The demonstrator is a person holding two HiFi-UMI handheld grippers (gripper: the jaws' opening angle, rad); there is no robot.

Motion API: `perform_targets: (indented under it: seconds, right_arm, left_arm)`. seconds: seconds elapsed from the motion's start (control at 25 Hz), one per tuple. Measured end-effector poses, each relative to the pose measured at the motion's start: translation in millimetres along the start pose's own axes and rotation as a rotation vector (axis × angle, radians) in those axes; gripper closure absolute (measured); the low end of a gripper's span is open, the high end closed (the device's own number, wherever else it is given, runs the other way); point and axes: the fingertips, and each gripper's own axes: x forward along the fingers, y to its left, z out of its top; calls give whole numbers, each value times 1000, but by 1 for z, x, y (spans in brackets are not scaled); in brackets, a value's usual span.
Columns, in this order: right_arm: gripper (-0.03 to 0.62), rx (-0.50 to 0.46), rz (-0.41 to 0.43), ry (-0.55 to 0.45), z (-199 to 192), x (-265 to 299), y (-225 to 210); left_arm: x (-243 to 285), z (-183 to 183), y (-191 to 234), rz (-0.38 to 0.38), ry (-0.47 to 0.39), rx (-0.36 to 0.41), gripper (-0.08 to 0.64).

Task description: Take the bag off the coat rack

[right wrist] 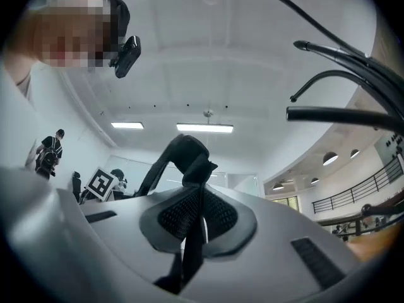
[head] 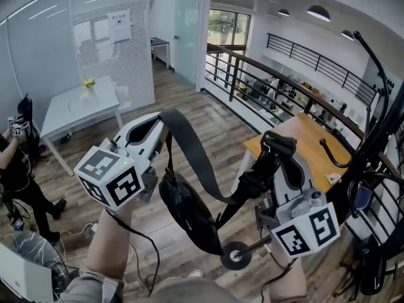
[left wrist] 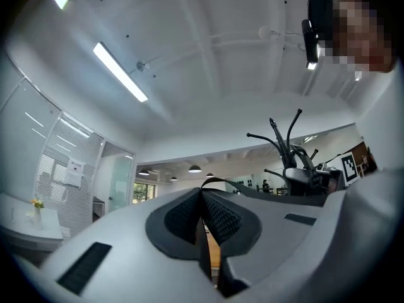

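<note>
The black bag [head: 187, 214] is held in the air, clear of the coat rack [head: 377, 100] and to its left. It is hung by its strap [head: 192, 147] between the two claws. Farther from the rack, the strap is clamped by the left claw [head: 159, 124], whose jaws are pressed together on the webbing's thin edge. Nearer the rack, the strap is gripped by the right claw [head: 278, 145], and a bunched fold of webbing is seen above its clenched jaws. A wooden counter [head: 312, 137] is seen just left of the rack, beyond the right claw.
</note>
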Motion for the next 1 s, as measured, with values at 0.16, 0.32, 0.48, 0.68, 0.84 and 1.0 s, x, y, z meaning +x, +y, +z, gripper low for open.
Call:
perform_targets:
  seconds: [0.16, 0.32, 0.48, 0.68, 0.84, 1.0]
  right_arm:
    - [558, 35, 49, 42, -31, 14, 16]
    - [558, 88, 98, 92, -72, 26, 21]
    - [558, 134, 133, 146, -104, 33, 32]
    - [558, 172, 152, 222, -145, 36, 39]
    - [558, 185, 152, 278, -176, 33, 40]
    - [558, 176, 147, 338, -210, 28, 39]
  left_arm:
    - [-31, -16, 23, 69, 35, 10, 545]
    - [-50, -42, 39, 142, 85, 33, 545]
    - [-82, -60, 53, 229, 119, 52, 545]
    - [-108, -90, 66, 295, 151, 3, 545]
    - [-123, -121, 69, 329, 199, 8, 545]
    - [-135, -157, 68, 350, 250, 9, 545]
